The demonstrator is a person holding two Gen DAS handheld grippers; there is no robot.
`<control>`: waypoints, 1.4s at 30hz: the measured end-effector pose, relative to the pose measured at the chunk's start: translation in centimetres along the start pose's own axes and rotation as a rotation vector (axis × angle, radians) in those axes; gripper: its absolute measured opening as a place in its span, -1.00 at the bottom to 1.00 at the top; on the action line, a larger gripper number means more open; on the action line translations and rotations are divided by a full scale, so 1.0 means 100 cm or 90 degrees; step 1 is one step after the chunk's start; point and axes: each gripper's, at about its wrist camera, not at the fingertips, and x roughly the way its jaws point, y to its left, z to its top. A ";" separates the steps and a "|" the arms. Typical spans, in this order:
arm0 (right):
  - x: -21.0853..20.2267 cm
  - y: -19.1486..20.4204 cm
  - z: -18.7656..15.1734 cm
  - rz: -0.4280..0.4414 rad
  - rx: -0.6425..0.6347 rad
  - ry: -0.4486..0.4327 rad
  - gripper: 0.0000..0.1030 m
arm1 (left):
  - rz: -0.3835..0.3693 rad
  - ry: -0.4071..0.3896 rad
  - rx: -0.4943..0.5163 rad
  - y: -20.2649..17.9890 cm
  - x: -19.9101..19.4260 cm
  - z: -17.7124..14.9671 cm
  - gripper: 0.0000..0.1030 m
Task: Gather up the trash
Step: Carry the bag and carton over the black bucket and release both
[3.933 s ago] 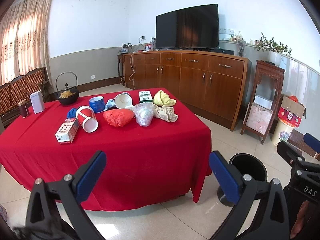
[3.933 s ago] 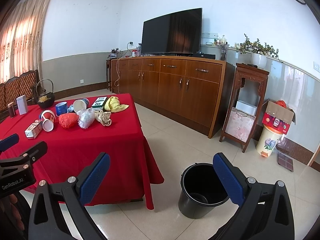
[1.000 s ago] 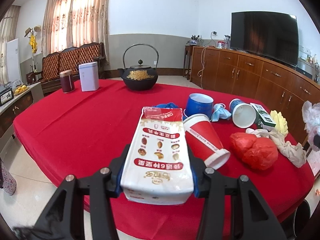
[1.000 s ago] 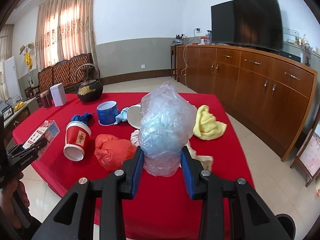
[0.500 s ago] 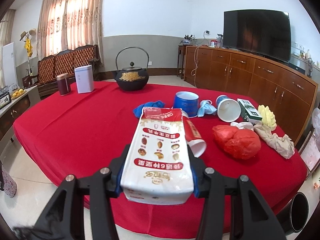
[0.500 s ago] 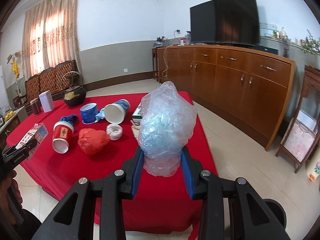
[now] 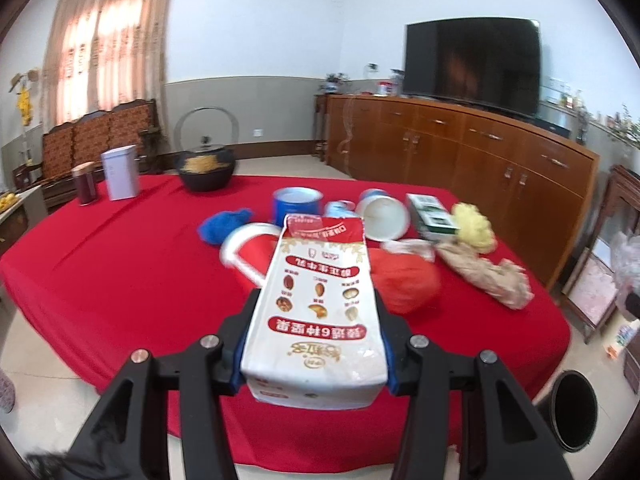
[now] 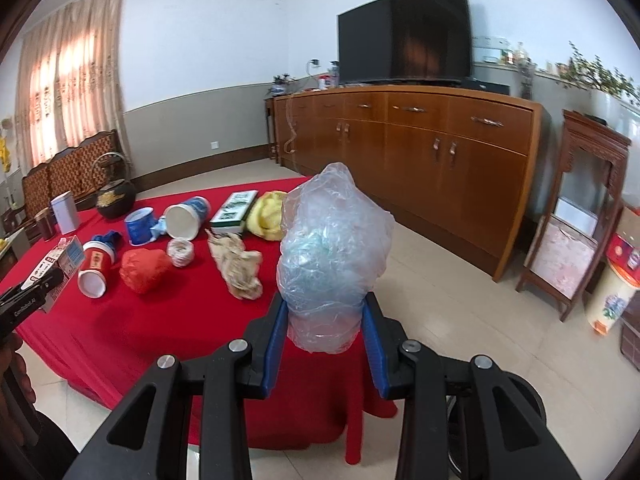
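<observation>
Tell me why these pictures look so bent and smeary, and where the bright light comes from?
Left wrist view: fisheye lens bows the long wooden sideboard; curtained window glares; red paper cup is motion-blurred, white snack carton sharp. Right wrist view: same bowing, dark corners; crumpled clear plastic bag sharp.

Red-clothed worktop [image 7: 120, 264] ahead of tongs: black kettle [image 7: 206, 168], tins far left; cups, red bag [image 7: 408, 284], crumpled paper [image 7: 484, 276], yellow cloth [image 7: 474, 226] right.

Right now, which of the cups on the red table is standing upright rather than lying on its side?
The blue cup, mouth facing up, beside the blue cloth. The red cup and the white-mouthed cup both lie tipped over.
</observation>
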 end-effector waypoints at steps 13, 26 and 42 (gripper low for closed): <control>-0.031 -0.075 -0.037 -0.091 0.065 0.030 -0.25 | -0.155 0.021 0.079 -0.111 -0.013 -0.014 -0.01; -0.057 -0.179 -0.090 -0.190 0.134 0.078 -0.25 | -0.328 0.066 0.201 -0.253 -0.025 -0.047 -0.01; -0.035 -0.245 -0.133 -0.213 0.166 0.122 -0.25 | -0.421 0.123 0.284 -0.353 -0.013 -0.095 -0.01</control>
